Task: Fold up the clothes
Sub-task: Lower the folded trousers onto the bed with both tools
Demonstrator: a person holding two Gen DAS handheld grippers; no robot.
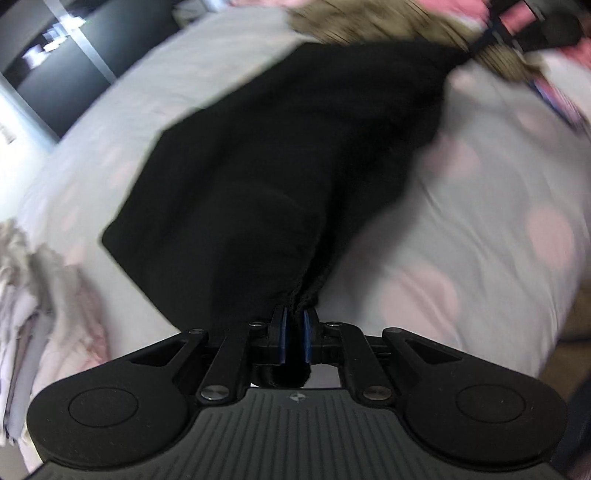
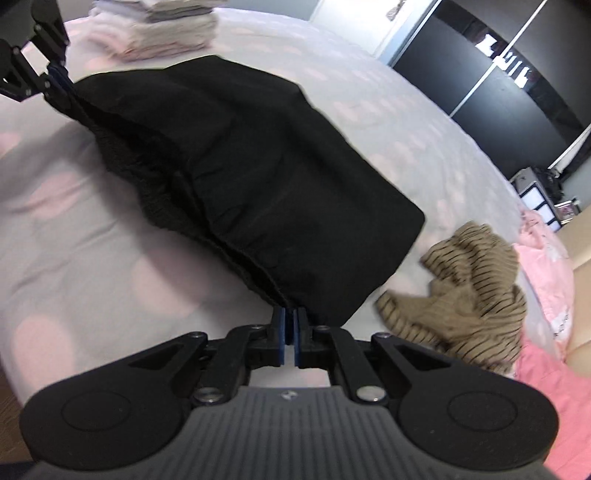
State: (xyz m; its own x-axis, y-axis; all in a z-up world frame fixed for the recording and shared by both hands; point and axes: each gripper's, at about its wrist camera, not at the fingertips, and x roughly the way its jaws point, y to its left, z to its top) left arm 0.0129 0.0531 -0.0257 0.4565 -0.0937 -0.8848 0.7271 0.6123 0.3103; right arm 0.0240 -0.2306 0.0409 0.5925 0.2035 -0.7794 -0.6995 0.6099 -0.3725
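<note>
A black garment (image 1: pixel 273 166) with an elastic waistband hangs stretched over the bed between both grippers. My left gripper (image 1: pixel 294 332) is shut on one bunched end of the waistband. My right gripper (image 2: pixel 290 328) is shut on the other end of the waistband; the garment (image 2: pixel 266 166) spreads away from it towards the left gripper (image 2: pixel 55 79), seen at the upper left of the right wrist view. The right gripper (image 1: pixel 480 40) shows blurred at the top right of the left wrist view.
The bed has a grey cover with pink dots (image 2: pixel 92 258). A stack of folded pale clothes (image 2: pixel 166 29) lies beyond the garment, also in the left wrist view (image 1: pixel 33 295). A tan striped garment (image 2: pixel 472 291) and pink clothes (image 2: pixel 546 266) lie at the right. Dark wardrobe doors (image 2: pixel 509 96) stand behind.
</note>
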